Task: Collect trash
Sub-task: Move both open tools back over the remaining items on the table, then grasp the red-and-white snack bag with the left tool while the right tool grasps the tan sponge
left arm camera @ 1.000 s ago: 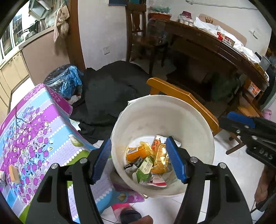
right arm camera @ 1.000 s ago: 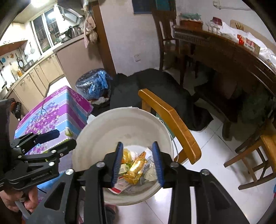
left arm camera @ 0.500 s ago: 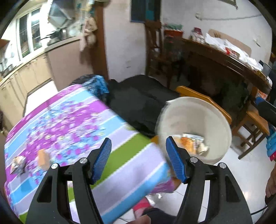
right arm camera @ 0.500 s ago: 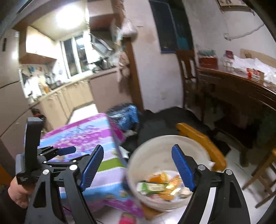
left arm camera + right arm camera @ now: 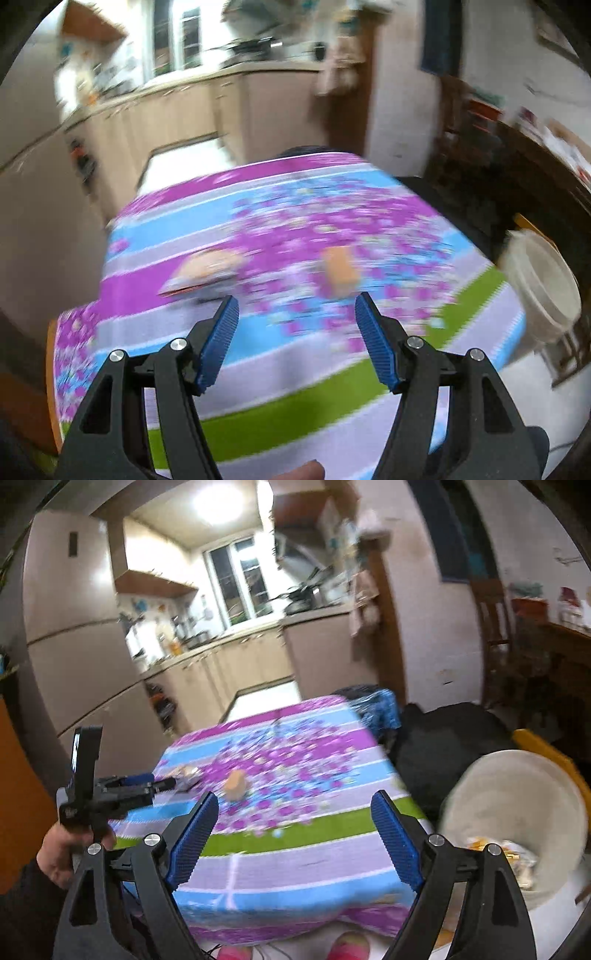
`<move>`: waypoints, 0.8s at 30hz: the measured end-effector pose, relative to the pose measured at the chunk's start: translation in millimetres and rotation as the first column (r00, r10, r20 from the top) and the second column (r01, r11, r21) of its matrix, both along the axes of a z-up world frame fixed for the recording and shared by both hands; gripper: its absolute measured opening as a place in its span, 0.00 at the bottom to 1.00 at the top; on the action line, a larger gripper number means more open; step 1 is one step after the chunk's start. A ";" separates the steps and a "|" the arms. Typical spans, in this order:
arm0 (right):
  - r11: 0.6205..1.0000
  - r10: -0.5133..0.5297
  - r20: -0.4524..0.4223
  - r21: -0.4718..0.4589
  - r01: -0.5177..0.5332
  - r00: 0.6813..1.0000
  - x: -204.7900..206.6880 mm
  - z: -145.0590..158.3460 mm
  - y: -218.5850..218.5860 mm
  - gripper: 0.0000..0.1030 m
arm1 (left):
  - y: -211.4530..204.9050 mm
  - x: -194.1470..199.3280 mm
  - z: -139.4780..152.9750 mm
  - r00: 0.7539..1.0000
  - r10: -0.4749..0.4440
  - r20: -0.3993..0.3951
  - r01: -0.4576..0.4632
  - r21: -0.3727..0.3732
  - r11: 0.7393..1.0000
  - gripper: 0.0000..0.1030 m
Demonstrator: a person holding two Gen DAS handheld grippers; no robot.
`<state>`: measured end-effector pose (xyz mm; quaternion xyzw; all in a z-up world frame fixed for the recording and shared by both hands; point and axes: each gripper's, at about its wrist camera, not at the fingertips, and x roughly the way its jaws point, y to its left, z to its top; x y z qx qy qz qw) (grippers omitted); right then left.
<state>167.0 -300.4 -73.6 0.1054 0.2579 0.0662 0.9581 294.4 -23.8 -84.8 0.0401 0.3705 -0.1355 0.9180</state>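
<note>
Trash: two pieces on the table (image 5: 295,853), seen in both views. One orange packet (image 5: 338,271) near the middle of the flowered cloth, one flat wrapper (image 5: 207,271) to its left, well apart from it; both blurred, so cannot tell what kind.

Nearest, in the left wrist view: left gripper (image 5: 295,332) above the front part of the table, jaws partly apart, nothing between the blue pads (image 5: 218,343). Part of one finger at the bottom edge. Bucket (image 5: 543,291) only at the right edge here, inside hidden.

In the right wrist view: right gripper (image 5: 293,836), jaws wide and opening, nothing between them. Two pink slippers (image 5: 349,947) at the bottom edge. At the left, a hand (image 5: 64,849) with the left gripper (image 5: 155,781), tips close to the flat wrapper (image 5: 184,775); touching or not, cannot tell. Orange packet (image 5: 236,781) just beyond.

One white bucket (image 5: 517,797) beside the right end of the table, several yellow and orange wrappers (image 5: 498,853) at its bottom, shown only in this view. Behind the table, one blue plastic bag (image 5: 380,707) and a black heap (image 5: 447,738). Farther, kitchen counter (image 5: 236,642), fridge (image 5: 70,635) and window (image 5: 240,579).
</note>
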 end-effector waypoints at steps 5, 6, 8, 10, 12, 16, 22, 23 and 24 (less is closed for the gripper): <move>0.998 0.065 -0.048 -0.011 -0.066 0.997 28.2 -13.9 46.9 0.82 | 64.2 51.9 -6.8 0.986 0.141 -0.090 -0.145 -0.047 0.988 0.75; 0.997 0.073 -0.055 -0.013 -0.074 0.996 34.3 -15.6 49.6 0.82 | 68.9 63.0 -5.3 0.984 0.151 -0.097 -0.156 -0.044 0.987 0.76; 0.996 0.092 -0.074 -0.012 -0.093 0.993 44.4 -21.7 62.6 0.82 | 71.2 90.7 -4.7 0.980 0.136 -0.144 -0.145 -0.058 0.988 0.82; 0.994 0.102 -0.090 -0.015 -0.104 0.991 54.3 -26.1 68.7 0.82 | 64.0 115.0 -12.8 0.977 0.108 -0.184 -0.111 -0.008 0.994 0.83; 0.993 0.111 -0.106 -0.016 -0.114 0.988 63.7 -29.8 69.5 0.82 | 52.1 133.7 -23.9 0.970 0.075 -0.231 -0.067 0.043 0.997 0.83; 0.990 0.130 -0.142 -0.031 -0.136 0.981 82.3 -36.6 75.3 0.82 | 47.6 148.2 -38.9 0.968 0.080 -0.238 -0.046 0.143 0.989 0.83; 0.984 0.162 -0.186 -0.038 -0.172 0.969 126.3 -46.9 90.9 0.82 | 49.2 140.9 -58.9 0.965 0.050 -0.259 -0.014 0.140 0.990 0.83; 0.983 0.169 -0.192 -0.035 -0.179 0.967 133.3 -47.7 93.6 0.82 | 50.4 137.6 -60.9 0.967 0.045 -0.251 -0.011 0.132 0.991 0.83; 0.981 0.181 -0.204 -0.036 -0.192 0.962 146.2 -50.5 100.3 0.82 | 52.4 134.5 -63.1 0.968 0.044 -0.246 -0.013 0.124 0.992 0.83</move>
